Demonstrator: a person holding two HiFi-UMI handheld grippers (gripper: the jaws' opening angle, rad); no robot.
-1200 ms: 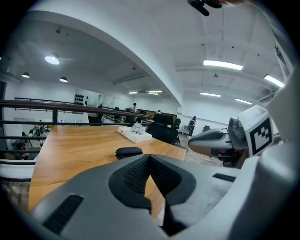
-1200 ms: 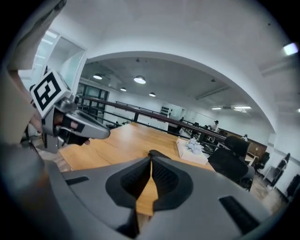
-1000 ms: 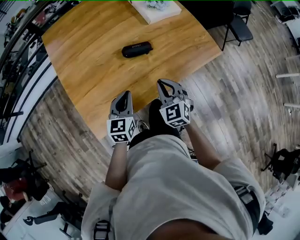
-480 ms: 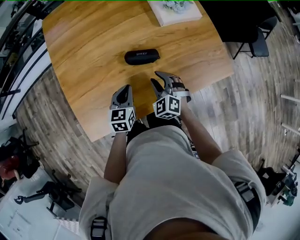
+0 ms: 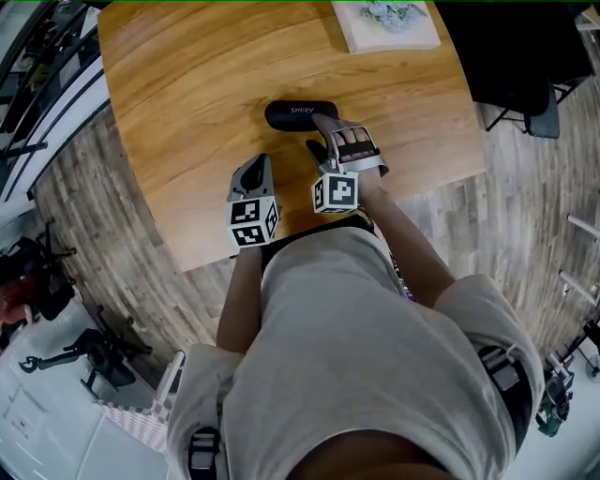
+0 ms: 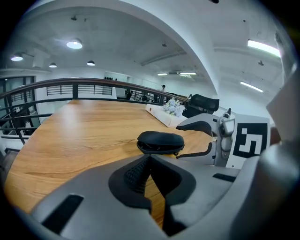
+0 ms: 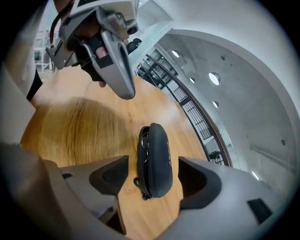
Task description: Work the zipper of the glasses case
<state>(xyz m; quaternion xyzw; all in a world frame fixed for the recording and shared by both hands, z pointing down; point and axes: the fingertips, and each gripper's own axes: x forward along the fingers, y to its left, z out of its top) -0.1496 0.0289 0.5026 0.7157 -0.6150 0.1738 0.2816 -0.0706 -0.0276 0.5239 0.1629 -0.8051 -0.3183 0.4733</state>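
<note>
The black glasses case (image 5: 300,113) lies on the wooden table (image 5: 178,94), its zipper partly undone with glasses showing in the gap (image 7: 154,157). My right gripper (image 5: 320,134) is just short of the case's near side. Its jaws have just been opening and now stand wide. In the right gripper view (image 7: 152,174) the case shows between them with no pad touching it. My left gripper (image 5: 255,169) is shut and empty over the table, left of the right one and short of the case (image 6: 160,142). Its jaws (image 6: 149,164) meet with nothing between them.
A white box with flowers on it (image 5: 389,23) sits at the table's far right edge. A dark chair (image 5: 539,98) stands on the wood floor to the right. The table's near edge runs just under both grippers. A railing (image 6: 70,89) runs behind the table.
Both grippers have moved forward over the table toward the case. The right gripper rolled and its jaws went from shut to wide open. The left jaws stayed shut.
</note>
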